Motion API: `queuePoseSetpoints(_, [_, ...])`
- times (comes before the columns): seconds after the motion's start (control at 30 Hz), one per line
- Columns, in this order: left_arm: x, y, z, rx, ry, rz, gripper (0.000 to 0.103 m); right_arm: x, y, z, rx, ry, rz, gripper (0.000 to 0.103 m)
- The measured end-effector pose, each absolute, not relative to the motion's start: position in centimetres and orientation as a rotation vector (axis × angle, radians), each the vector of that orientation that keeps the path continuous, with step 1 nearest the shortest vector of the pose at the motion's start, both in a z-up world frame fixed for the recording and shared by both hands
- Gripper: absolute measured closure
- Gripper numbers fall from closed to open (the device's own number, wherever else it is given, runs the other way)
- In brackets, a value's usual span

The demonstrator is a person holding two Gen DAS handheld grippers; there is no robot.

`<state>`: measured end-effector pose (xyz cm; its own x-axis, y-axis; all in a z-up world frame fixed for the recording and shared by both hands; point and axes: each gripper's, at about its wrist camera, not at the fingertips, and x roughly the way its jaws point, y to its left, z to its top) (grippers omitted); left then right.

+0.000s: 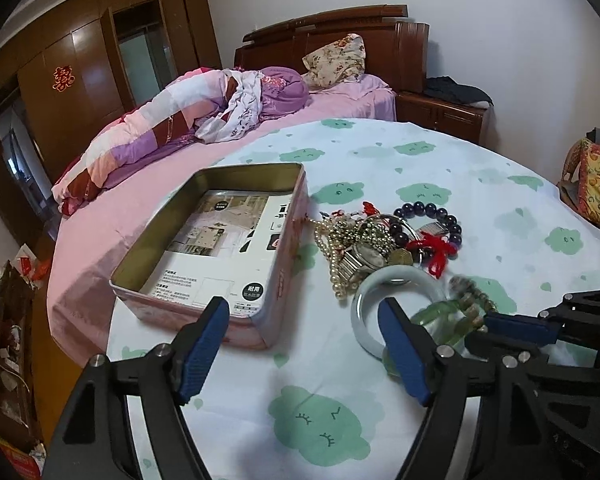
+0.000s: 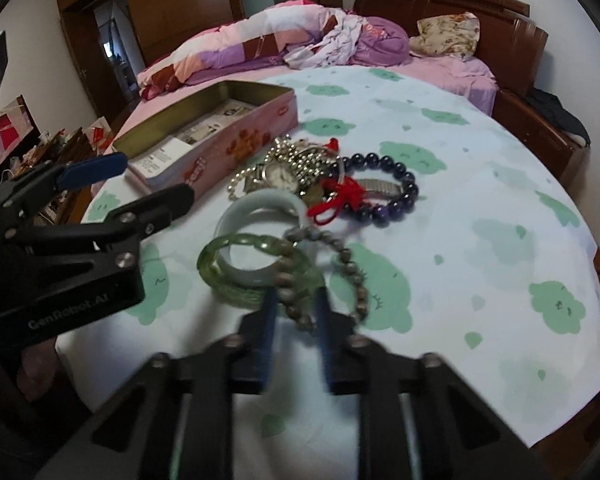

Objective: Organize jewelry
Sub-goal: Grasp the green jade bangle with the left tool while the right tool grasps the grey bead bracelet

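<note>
Left gripper (image 1: 302, 312): jaws spread wide, nothing between the pads. It hovers low over the cloud-print cloth (image 1: 440, 160). Its left blue pad sits over the near corner of the pink tin (image 1: 276, 264); its right pad overlaps the near rim of the pale jade bangle (image 1: 362, 320).

Right gripper (image 2: 296, 300): jaws nearly together, pinching a loop of the grey-brown bead bracelet (image 2: 356, 276). The view is motion-blurred at the fingertips, so the exact contact point is unclear. The green glass bangle (image 2: 236, 284) lies just left of and ahead of these fingers, overlapping the pale jade bangle; the bead loop drapes across its rim.

Jewelry pile: directly ahead of the right gripper, and ahead and right of the left gripper. Contents visible:
- wristwatch (image 2: 278, 176) with metal band
- tangle of gold-tone bead chain (image 1: 340, 240)
- dark purple bead bracelet (image 2: 396, 196)
- red knotted cord (image 2: 340, 198)

Pink tin: open, lid off, printed paper card lying flat inside. No jewelry visible in it. It stands ahead and left of both grippers, just left of the pile.

Seen from the right wrist, the left gripper sits off to the left, fingers pointing toward the tin.
</note>
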<state>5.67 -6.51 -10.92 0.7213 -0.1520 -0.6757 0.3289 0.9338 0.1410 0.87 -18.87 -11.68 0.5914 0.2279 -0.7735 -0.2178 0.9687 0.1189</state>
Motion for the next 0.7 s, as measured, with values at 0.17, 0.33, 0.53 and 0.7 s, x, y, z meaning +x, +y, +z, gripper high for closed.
queuePoseSetpoints(0.17, [5.1,-6.9,-10.7,0.249,0.707,-0.335,0.026,0.6,-19.5,-10.5,0.035,0.846,0.272,0.093])
queuePoseSetpoints(0.33, [4.8,-8.1,-11.0,0.257,0.719,-0.412,0.026,1.0,-21.1,-10.0,0.078,0.820,0.237,0.093])
queuePoseSetpoints(0.53, [5.2,-9.6,-12.4,0.275,0.771,-0.486,0.026,1.2,-21.8,-9.7,0.084,0.811,0.208,0.093])
queuePoseSetpoints(0.7, [5.3,-10.5,-13.2,0.291,0.804,-0.532,0.049,1.2,-22.0,-9.7,0.087,0.807,0.208,0.093])
